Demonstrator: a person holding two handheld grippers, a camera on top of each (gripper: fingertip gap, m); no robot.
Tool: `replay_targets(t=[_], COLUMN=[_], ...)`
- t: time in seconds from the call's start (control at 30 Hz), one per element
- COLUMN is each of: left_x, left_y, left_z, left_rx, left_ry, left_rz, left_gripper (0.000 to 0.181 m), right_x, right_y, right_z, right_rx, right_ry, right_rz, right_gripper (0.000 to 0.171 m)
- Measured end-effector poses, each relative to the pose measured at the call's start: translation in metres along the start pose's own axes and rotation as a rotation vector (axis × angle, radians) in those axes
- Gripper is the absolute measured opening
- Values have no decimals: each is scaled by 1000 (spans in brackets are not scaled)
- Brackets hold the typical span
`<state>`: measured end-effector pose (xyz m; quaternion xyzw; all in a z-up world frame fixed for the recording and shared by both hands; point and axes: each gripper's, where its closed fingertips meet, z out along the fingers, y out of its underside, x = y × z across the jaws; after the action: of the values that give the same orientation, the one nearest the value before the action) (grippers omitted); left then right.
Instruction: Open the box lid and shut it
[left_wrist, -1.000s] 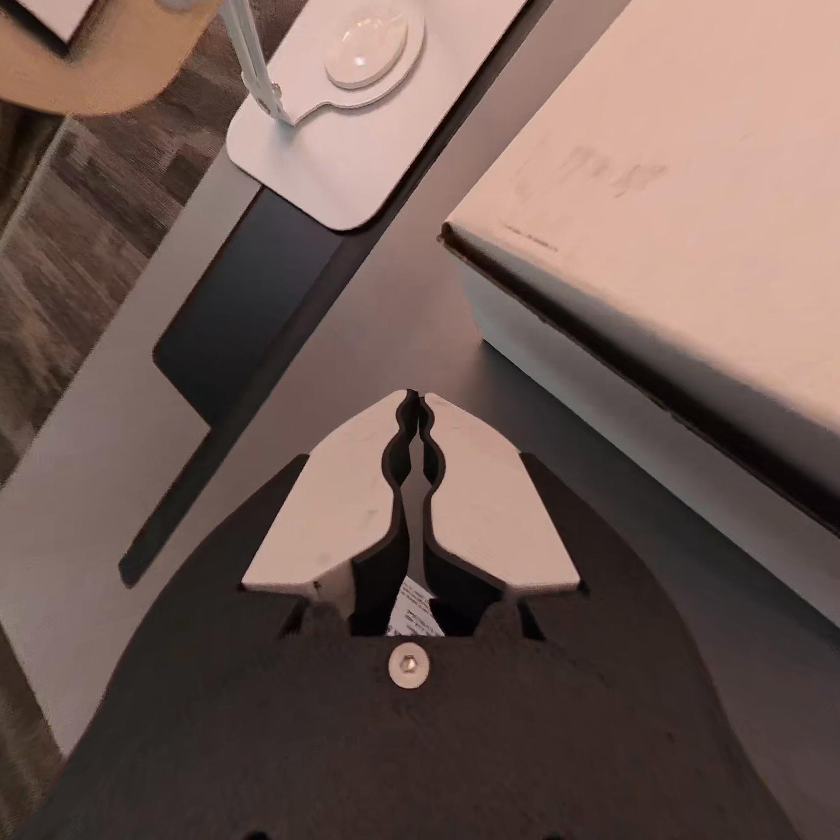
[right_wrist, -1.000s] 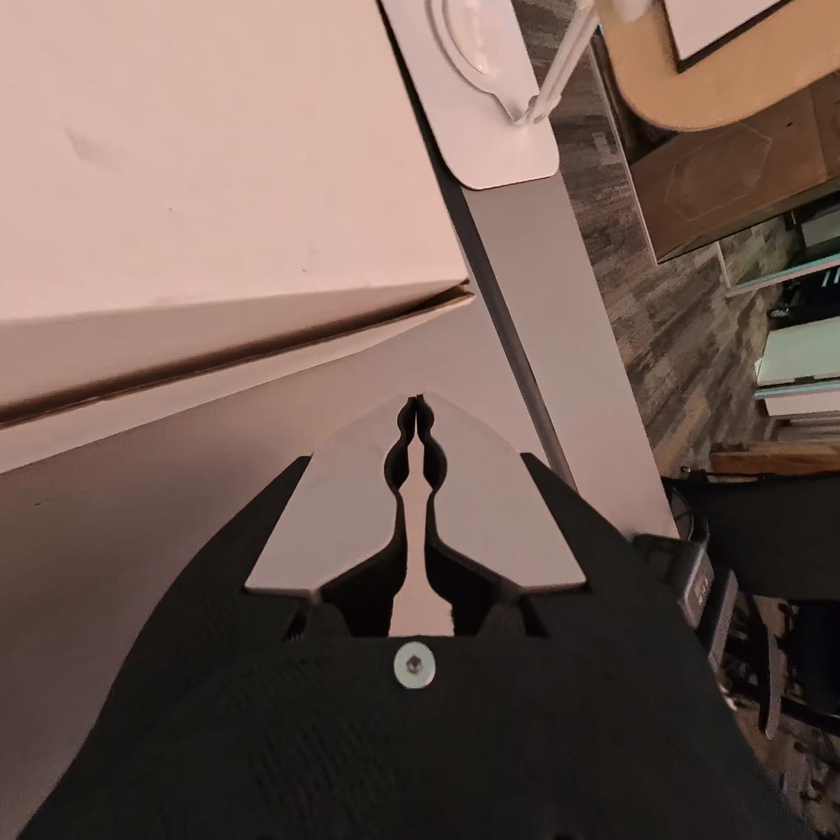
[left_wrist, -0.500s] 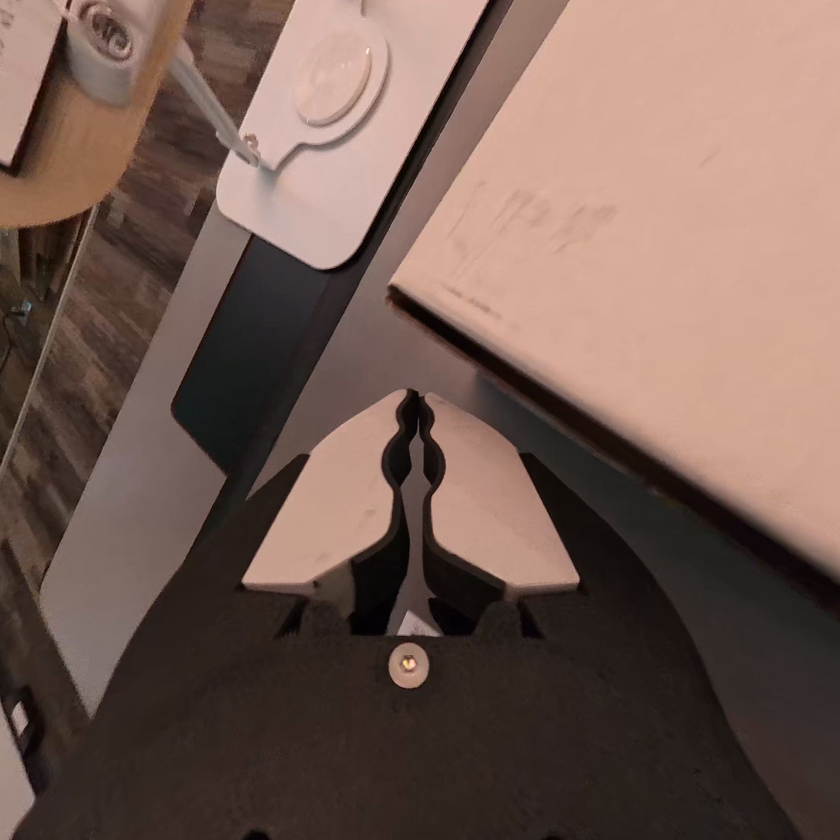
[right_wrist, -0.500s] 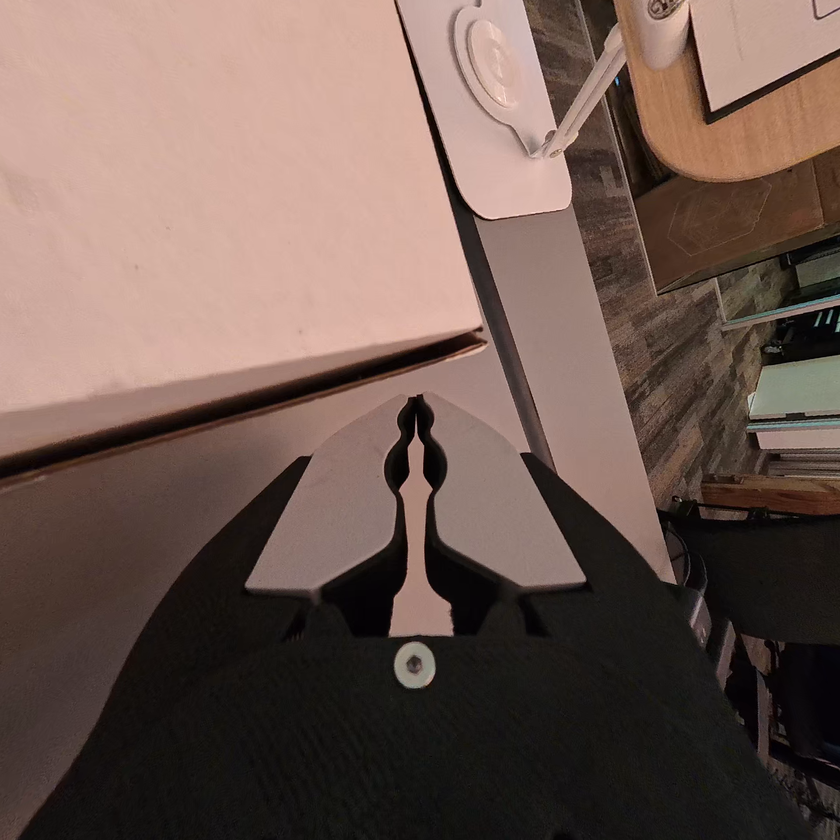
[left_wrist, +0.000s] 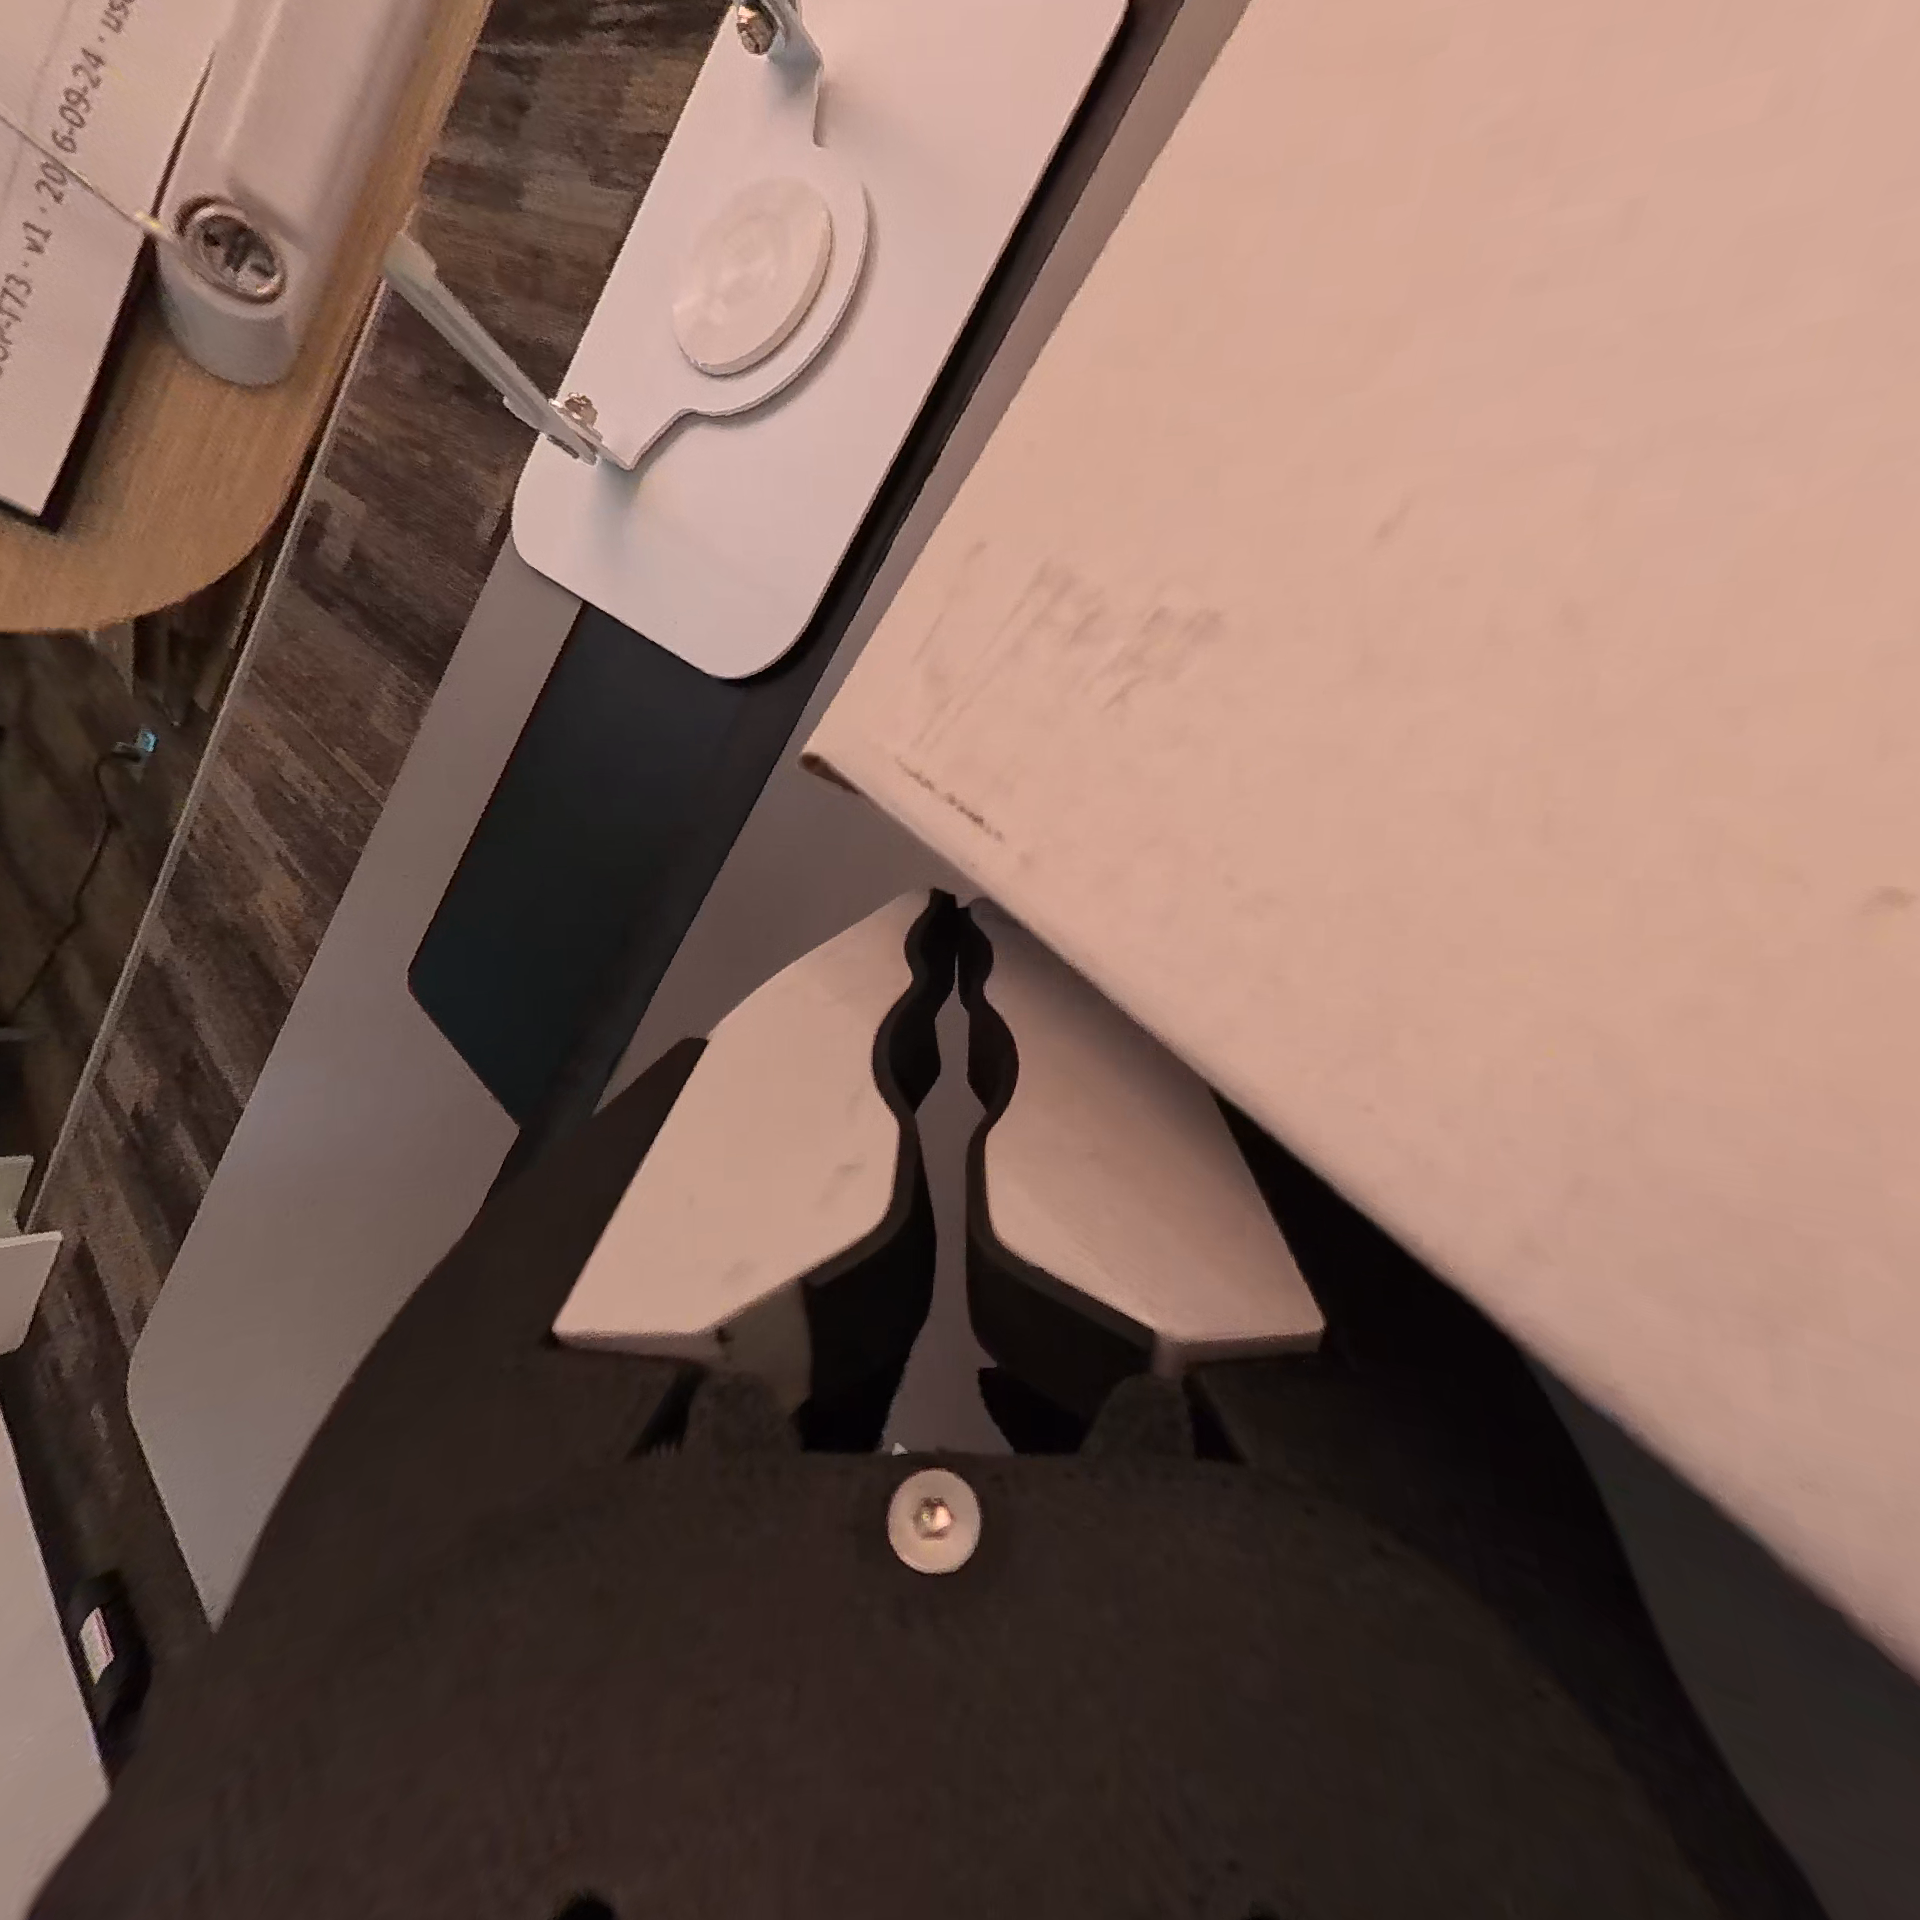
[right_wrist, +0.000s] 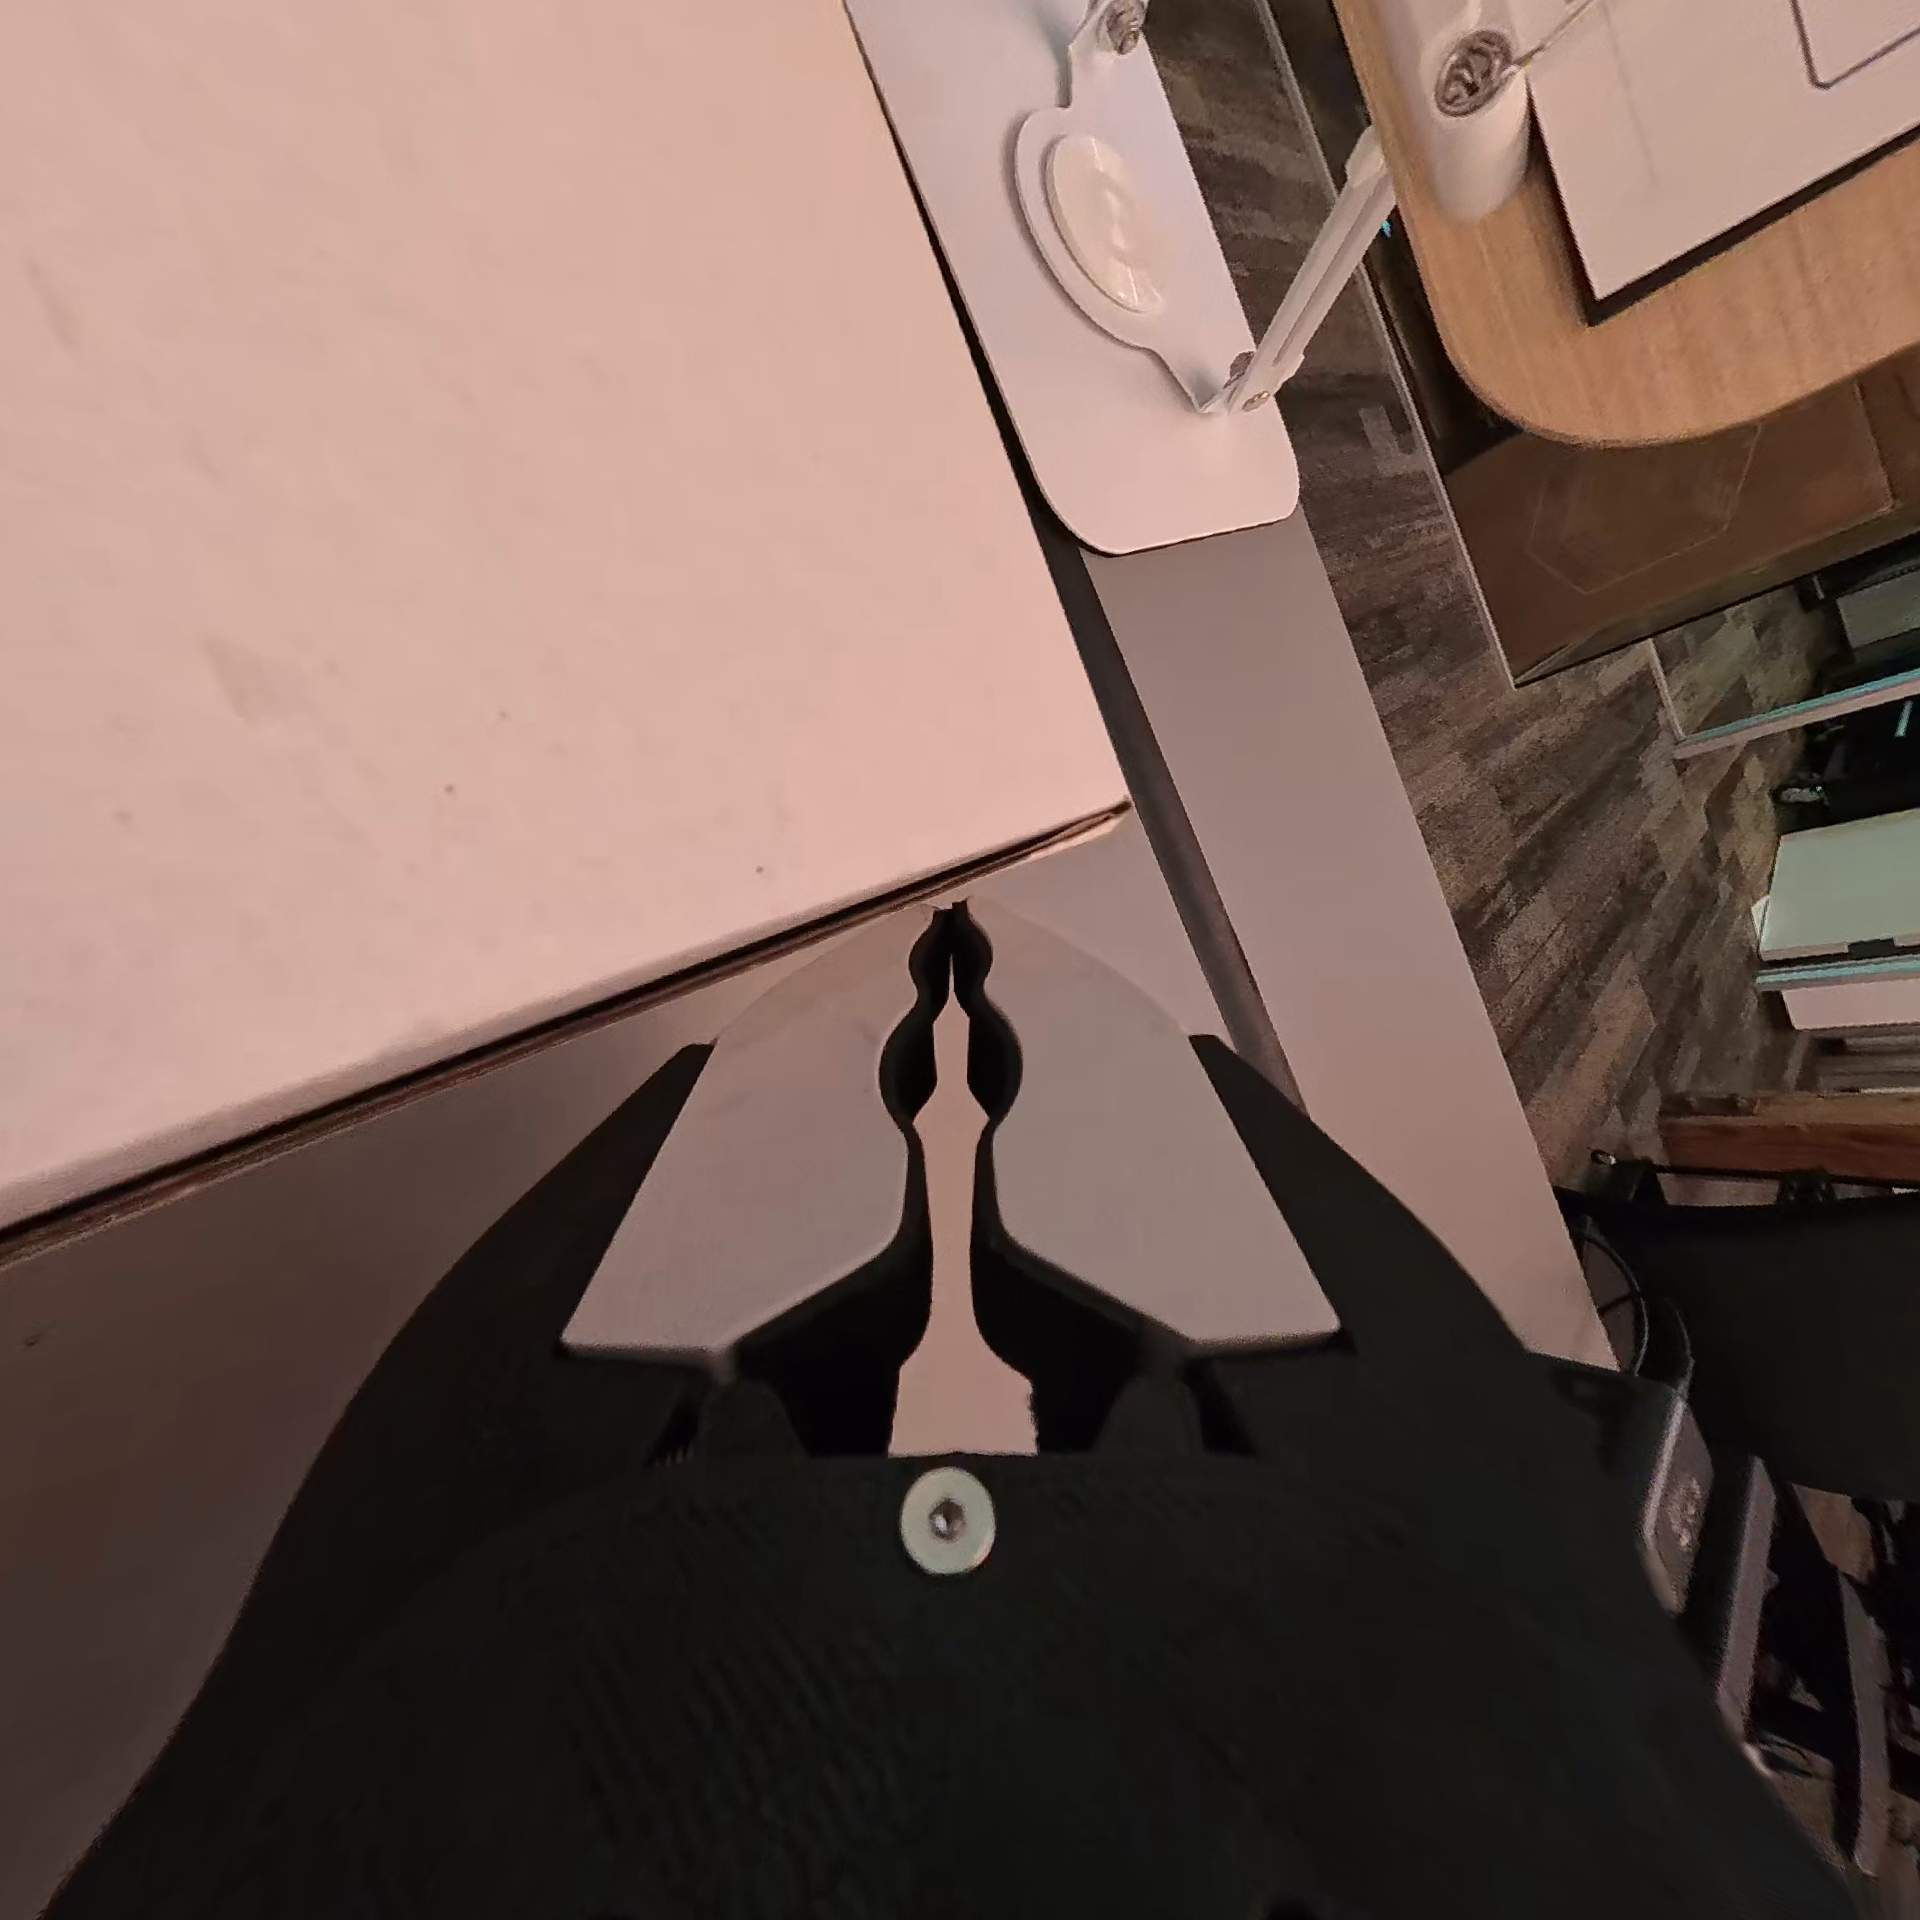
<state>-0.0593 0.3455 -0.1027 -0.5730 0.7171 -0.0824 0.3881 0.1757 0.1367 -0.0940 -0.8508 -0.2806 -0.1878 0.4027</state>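
Both sets of fingers are closed w/ nothing between them, so this looks like a push-up job, not a pinch. Left gripper (left_wrist: 951, 914) has its tips right at the underside of the box lid (left_wrist: 1455, 623), near that lid's front corner, prob touching but can't say 100%. Right gripper (right_wrist: 951, 914) sits the same way at the lid's (right_wrist: 468, 468) other front corner, tips at the lip edge. Lid looks already tilted up off the box on the left side; the box body is mostly hidden there. Box sits on the grey desk (right_wrist: 1247, 831), near the edge where a white clamp plate (left_wrist: 748, 343) is mounted. Imo to do this bit well: lift both sides evenly so the cardboard doesn't twist, follow the hinge arc rather than going straight up, and keep tips under the lip so they don't slip out. Go slow or the lid could flop back.
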Motion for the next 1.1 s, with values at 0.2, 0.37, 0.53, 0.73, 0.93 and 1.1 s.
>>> replay_targets(t=[0.2,0.37,0.53,0.73,0.93,1.1], left_x=[-6,12,65,110,121,123], left_y=[11,19,16,-2,-13,-5], left_z=[-34,-119,-197,-189,-153,-145], left_rx=[61,273,564,623,456,430], left_ry=[-17,107,213,125,4,37], left_rz=[-276,-615,-829,-931,-881,-962], left_gripper=[0,21,52,73,64,45], right_x=[5,6,-37,-89,-110,-116], right_y=[5,24,8,-33,-42,-49], right_z=[-20,-92,-180,-217,-172,-153], right_rx=[14,42,408,803,621,574], right_ry=[59,200,243,136,150,121], right_rz=[113,367,727,996,960,983], right_gripper=[1,4,39,68,73,65])
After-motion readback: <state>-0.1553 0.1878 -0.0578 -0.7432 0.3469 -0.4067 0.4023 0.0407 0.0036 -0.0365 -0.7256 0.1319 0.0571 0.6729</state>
